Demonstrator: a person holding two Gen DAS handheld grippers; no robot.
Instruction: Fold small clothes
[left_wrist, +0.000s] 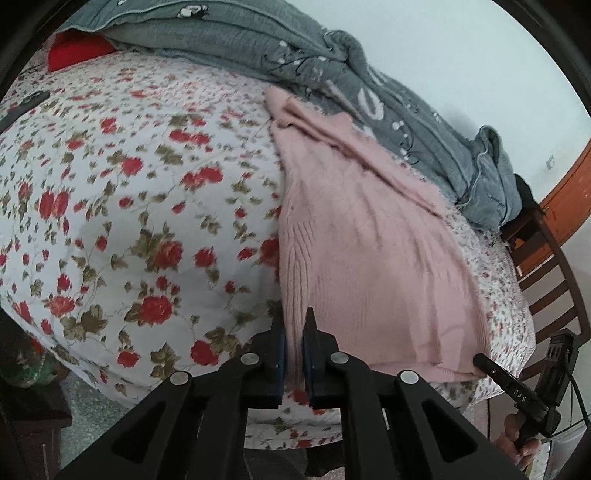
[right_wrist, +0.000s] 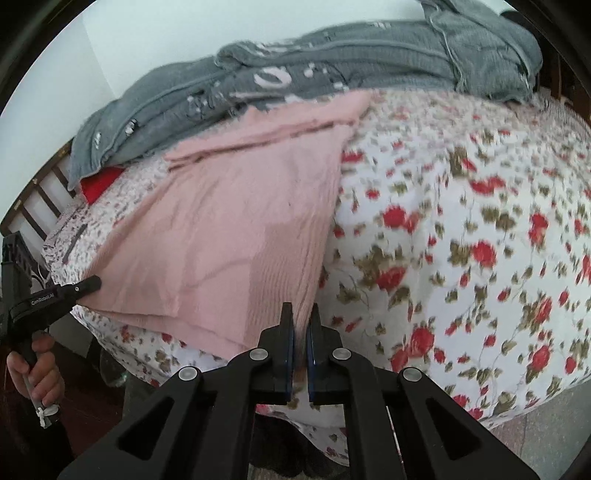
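A pink knit garment (left_wrist: 369, 240) (right_wrist: 229, 236) lies flat on the bed, its far part folded over toward the grey quilt. My left gripper (left_wrist: 294, 332) is shut on its near left hem, with pink fabric pinched between the blue pads. My right gripper (right_wrist: 300, 326) is shut on the near right hem in the same way. In the left wrist view the right gripper (left_wrist: 480, 360) shows at the garment's other near corner, held by a hand (left_wrist: 524, 443). The right wrist view shows the left gripper (right_wrist: 92, 284) at the opposite corner.
A floral sheet (left_wrist: 129, 221) (right_wrist: 461, 240) covers the bed. A grey quilt (left_wrist: 258, 40) (right_wrist: 332, 70) is bunched along the wall side. A red cloth (left_wrist: 77, 50) and a dark flat object (left_wrist: 26, 105) lie at the far left. A slatted wooden frame (left_wrist: 546, 280) stands by the bed.
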